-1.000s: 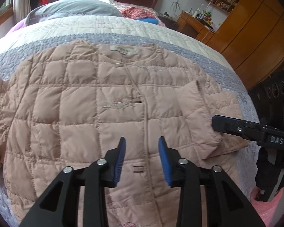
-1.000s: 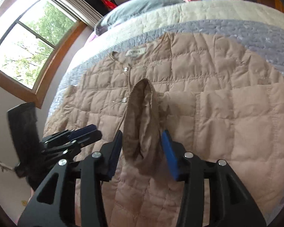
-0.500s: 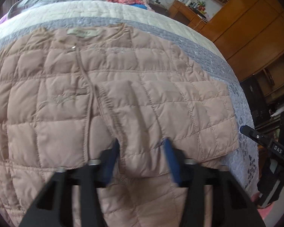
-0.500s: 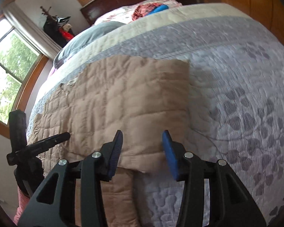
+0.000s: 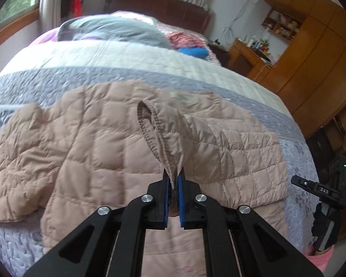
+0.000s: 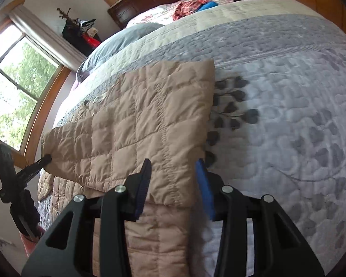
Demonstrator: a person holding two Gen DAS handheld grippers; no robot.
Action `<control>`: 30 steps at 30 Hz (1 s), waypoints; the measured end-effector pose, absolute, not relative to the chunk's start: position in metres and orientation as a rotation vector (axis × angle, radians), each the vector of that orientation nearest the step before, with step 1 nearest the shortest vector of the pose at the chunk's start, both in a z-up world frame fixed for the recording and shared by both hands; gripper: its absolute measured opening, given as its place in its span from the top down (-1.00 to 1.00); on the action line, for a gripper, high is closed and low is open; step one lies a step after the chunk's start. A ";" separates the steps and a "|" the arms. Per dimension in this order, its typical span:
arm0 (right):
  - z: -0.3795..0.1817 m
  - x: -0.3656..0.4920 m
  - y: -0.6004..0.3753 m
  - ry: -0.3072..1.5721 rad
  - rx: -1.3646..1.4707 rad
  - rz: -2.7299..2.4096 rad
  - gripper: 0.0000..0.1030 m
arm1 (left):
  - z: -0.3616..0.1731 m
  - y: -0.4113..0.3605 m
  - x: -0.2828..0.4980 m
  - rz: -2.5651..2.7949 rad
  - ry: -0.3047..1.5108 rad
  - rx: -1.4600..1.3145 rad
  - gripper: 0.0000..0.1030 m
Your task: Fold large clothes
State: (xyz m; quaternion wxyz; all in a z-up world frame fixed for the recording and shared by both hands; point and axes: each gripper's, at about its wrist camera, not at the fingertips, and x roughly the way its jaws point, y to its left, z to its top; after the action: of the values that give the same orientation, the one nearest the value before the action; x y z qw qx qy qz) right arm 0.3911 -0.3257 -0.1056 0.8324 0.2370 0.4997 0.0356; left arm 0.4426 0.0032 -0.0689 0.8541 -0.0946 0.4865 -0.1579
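1. The bed (image 5: 131, 57) fills the room, covered by a quilt (image 6: 288, 115) in grey-lavender with a dark leaf print and a cream band toward the headboard.
2. Past the cream band, at the head of the bed, lie a grey pillow (image 5: 113, 30) and a small heap of red and blue clothes (image 5: 189, 43).
3. Wooden cupboards (image 5: 311, 53) stand off the bed's far right side; a window (image 6: 13, 92) is on the opposite side.
4. A beige quilted jacket (image 5: 92, 143) lies spread flat across the middle of the bed, below the cream band.
5. One sleeve (image 5: 230, 152) of the jacket is folded over its body; the sleeve's cuff (image 5: 154, 133) is lifted off the jacket.
6. The left gripper (image 5: 173, 180) is clamped tight on the cuff's elastic edge, the blue pads squeezing the fabric between them.
7. The right gripper (image 6: 173, 175) sits at the jacket's folded edge nearest the foot of the bed. Its jaws have just been narrowing, with the folded fabric between them, and gaps show at the pads, so they stand apart and clamp nothing.
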 end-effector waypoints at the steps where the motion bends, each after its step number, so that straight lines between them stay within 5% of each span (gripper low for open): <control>1: -0.108 0.397 -0.316 1.074 0.486 0.084 0.28 | -0.076 0.009 0.445 -0.321 1.040 -0.199 0.88; 9: -0.140 0.417 -0.289 1.171 0.349 -0.024 0.40 | -0.140 0.031 0.456 -0.261 1.148 -0.229 0.74; 22: -0.084 0.410 -0.244 1.122 0.324 0.027 0.34 | -0.068 0.018 0.405 -0.171 0.973 -0.224 0.55; 30: -0.127 0.417 -0.216 1.204 0.346 0.053 0.37 | -0.116 -0.042 0.418 -0.206 1.106 -0.110 0.55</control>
State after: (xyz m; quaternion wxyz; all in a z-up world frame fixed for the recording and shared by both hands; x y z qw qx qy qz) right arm 0.4173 -0.2158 -0.1270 0.8098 0.1617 0.5635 0.0246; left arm 0.4180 -0.0420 -0.1157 0.8445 -0.0523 0.5239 -0.0977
